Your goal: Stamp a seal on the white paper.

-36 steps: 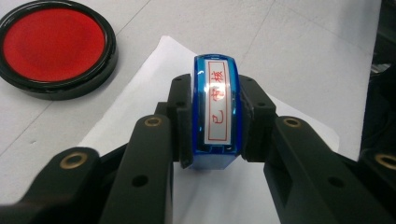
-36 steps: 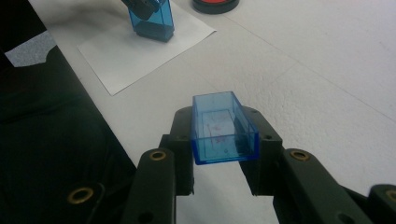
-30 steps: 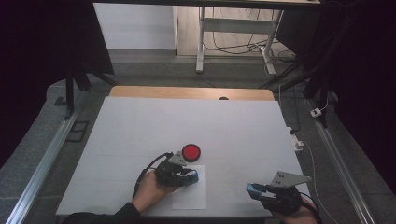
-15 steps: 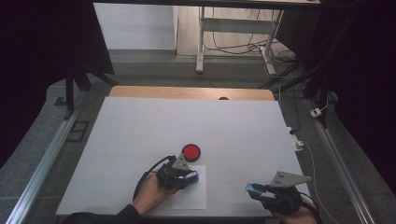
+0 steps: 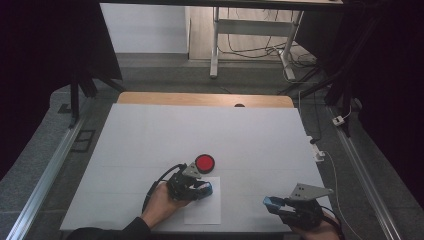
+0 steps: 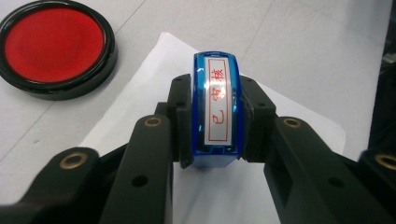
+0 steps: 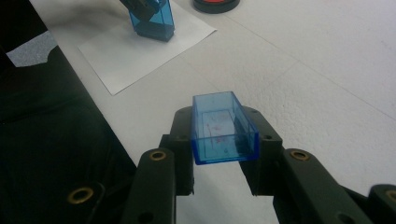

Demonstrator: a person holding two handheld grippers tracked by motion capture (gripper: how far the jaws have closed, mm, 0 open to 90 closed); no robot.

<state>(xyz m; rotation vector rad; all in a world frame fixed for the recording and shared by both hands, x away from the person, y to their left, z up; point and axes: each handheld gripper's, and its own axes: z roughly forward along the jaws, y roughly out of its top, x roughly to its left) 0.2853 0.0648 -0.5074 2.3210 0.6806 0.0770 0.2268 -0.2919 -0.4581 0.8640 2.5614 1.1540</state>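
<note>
Your left gripper has its jaws clamped on both sides of the blue stamp, which sticks out past the tips with its red-lettered label facing the camera. Right under those jaws is the white paper, and the stamp sits on it. The red ink pad is just off to the left, beyond the tips, not touching anything. Your right gripper is squeezed onto the clear blue cap, open end pointing away from the jaws, held over bare table, well apart from the paper.
</note>
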